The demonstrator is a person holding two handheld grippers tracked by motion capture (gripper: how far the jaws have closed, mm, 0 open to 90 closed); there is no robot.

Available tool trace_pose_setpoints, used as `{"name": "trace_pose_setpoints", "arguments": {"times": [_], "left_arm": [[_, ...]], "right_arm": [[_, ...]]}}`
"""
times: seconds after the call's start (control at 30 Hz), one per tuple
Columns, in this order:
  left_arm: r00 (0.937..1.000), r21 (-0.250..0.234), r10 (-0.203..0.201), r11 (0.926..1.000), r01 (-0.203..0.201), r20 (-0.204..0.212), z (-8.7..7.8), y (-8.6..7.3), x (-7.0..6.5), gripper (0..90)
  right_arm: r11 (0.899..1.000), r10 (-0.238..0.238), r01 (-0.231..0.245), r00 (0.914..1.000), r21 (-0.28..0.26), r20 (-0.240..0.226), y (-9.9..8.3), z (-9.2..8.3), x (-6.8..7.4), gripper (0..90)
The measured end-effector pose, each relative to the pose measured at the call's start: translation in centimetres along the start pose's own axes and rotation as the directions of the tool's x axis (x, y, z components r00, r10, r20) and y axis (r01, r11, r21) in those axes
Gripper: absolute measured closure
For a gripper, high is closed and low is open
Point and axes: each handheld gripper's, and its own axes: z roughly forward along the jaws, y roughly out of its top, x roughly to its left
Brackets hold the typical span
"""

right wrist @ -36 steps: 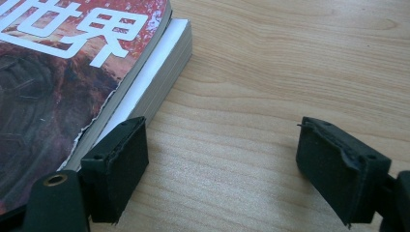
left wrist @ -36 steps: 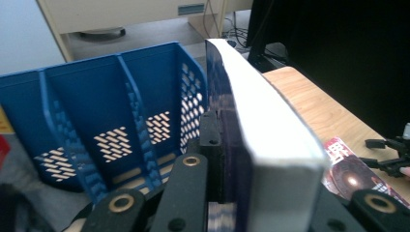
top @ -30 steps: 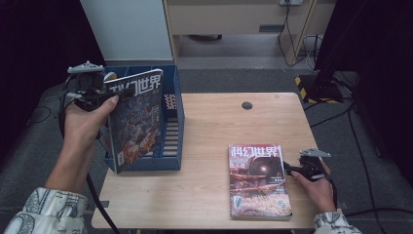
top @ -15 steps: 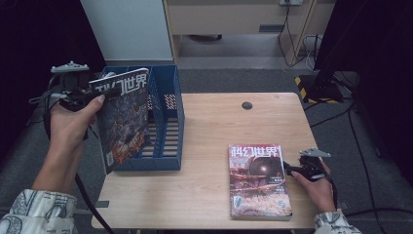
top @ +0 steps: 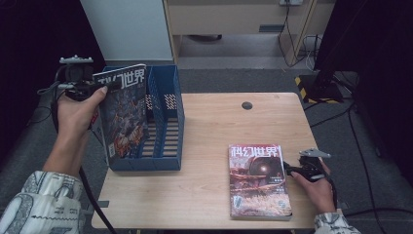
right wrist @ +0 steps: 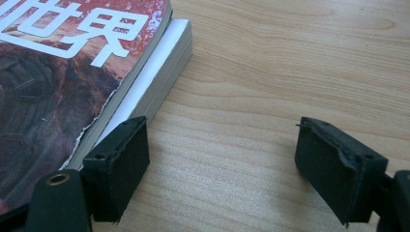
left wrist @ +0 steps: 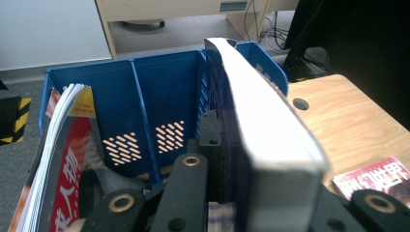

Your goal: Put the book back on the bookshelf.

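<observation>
My left gripper is shut on the top corner of a dark-covered magazine and holds it upright at the blue file box. The magazine's lower edge sits low in the box; I cannot tell in which compartment. In the left gripper view the magazine stands edge-on between the jaws of my left gripper. A stack of red-covered magazines lies flat at the table's front right. My right gripper is open beside the stack's right edge. In the right gripper view, bare wood lies between the jaws of my right gripper, next to the stack.
Another magazine with a red cover leans in the leftmost compartment of the blue file box. A round cable hole sits near the table's far edge. A cabinet and a white panel stand behind the table.
My left hand has carried the upright magazine a little to the left along the box. The right hand and the stack have stayed put.
</observation>
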Motion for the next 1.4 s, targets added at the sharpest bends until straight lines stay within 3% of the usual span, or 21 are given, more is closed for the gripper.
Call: {"name": "trace_pose_setpoints", "arguments": {"times": [0.3, 1.0, 1.4], "left_arm": [[0.9994, -0.007, -0.024, 0.9997, 0.024, -0.024, 1.2, 0.3, 0.9, 82.3], [0.9992, -0.003, -0.031, 0.9995, 0.031, -0.027, 4.6, 0.0, 0.1, 82.3], [0.9983, -0.004, -0.034, 0.9994, 0.034, -0.047, 5.5, -0.2, 0.3, 82.3]], "right_arm": [[1.0, 0.012, -0.012, 0.9999, -0.001, 0.005, 0.0, 0.0, 0.1, 20.2], [1.0, 0.014, -0.014, 0.9999, -0.001, 0.006, 0.0, 0.0, 0.1, 20.3], [1.0, 0.014, -0.014, 0.9999, -0.001, 0.005, 0.0, 0.0, 0.1, 20.3]]}}
